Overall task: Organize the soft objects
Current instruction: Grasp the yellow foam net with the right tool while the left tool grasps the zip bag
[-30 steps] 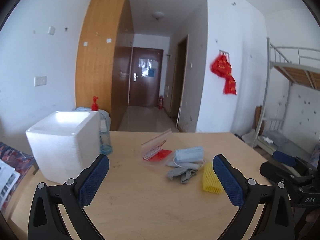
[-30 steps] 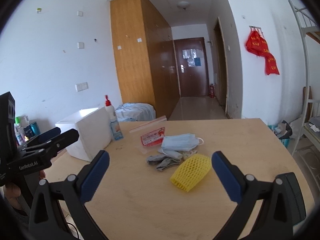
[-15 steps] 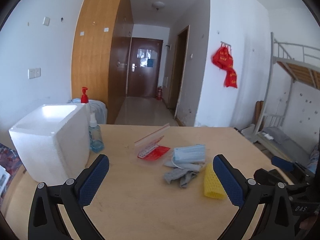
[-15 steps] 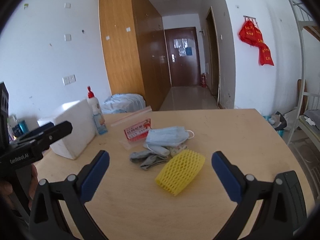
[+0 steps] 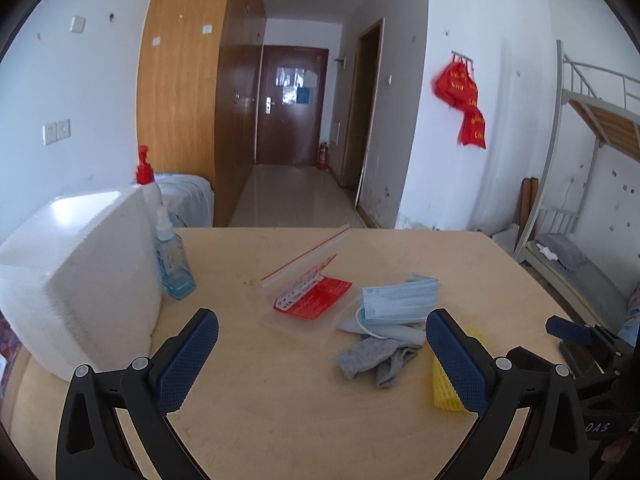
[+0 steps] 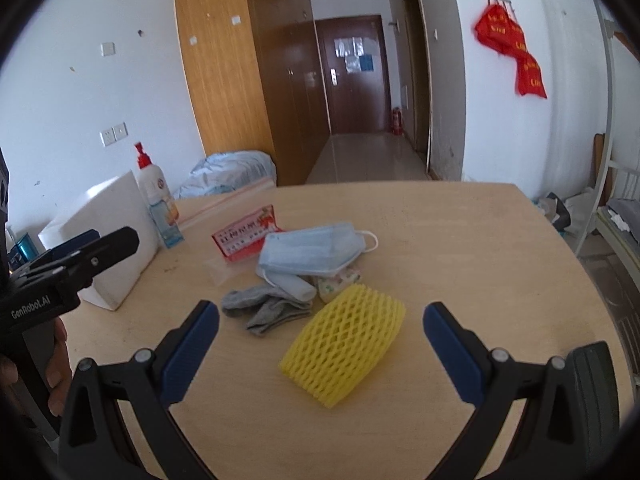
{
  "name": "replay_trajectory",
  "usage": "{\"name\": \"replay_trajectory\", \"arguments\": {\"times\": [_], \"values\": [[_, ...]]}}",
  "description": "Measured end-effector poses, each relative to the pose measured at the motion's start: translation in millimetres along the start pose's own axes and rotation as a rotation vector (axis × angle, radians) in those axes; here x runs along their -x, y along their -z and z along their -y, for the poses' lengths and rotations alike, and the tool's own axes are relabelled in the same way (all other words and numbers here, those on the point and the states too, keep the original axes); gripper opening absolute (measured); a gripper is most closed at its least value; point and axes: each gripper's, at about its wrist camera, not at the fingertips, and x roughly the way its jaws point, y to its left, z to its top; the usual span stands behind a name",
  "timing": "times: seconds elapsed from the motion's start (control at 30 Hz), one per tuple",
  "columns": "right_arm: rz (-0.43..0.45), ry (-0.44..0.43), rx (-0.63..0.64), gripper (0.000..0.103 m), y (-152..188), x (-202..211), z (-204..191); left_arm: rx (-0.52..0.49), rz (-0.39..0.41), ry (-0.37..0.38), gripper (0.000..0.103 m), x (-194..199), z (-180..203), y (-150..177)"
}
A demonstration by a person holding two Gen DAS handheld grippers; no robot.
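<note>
Both grippers hover wide apart and empty over a small heap of soft things on the worktop.

The right gripper (image 6: 320, 340) has its blue pads spread wide, and the yellow foam net sleeve (image 6: 344, 344) lies on the wooden worktop (image 6: 480, 260) between and just beyond them, not touched. Just behind the sleeve lie the grey socks (image 6: 264, 308), a rolled white cloth (image 6: 292, 284) and a stack of blue face masks (image 6: 312, 252), all touching in one heap, with a clear zip bag holding a red card (image 6: 244, 236) beside them. The left gripper (image 5: 320, 356) is also spread wide and holds nothing; the heap lies ahead of it toward its right finger, the socks (image 5: 376, 360) nearest. A white foam box (image 5: 76, 276) stands at the worktop's left, with two bottles beside it.
</note>
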Motion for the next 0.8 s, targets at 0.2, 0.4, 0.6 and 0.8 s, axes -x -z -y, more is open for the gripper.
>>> {"name": "replay_trajectory", "arguments": {"times": [0.2, 0.4, 0.6, 0.8], "values": [[-0.065, 0.003, 0.0, 0.103, -0.9, -23.5, 5.2, -0.001, -0.049, -0.009, 0.103, -29.5, -3.1, -9.2], [-0.12, -0.004, -0.013, 0.103, -2.1, -44.9, 11.7, 0.0, -0.078, -0.039, 0.103, -63.0, -12.4, -17.1], [-0.175, 0.005, -0.022, 0.103, 1.1, -63.1, 16.0, 0.035, -0.114, -0.042, 0.103, -90.9, -29.0, -17.9], [-0.223, 0.032, -0.025, 0.103, 5.7, -76.4, 21.8, 0.045, -0.173, -0.023, 0.103, -115.7, -42.1, -16.3]]}}
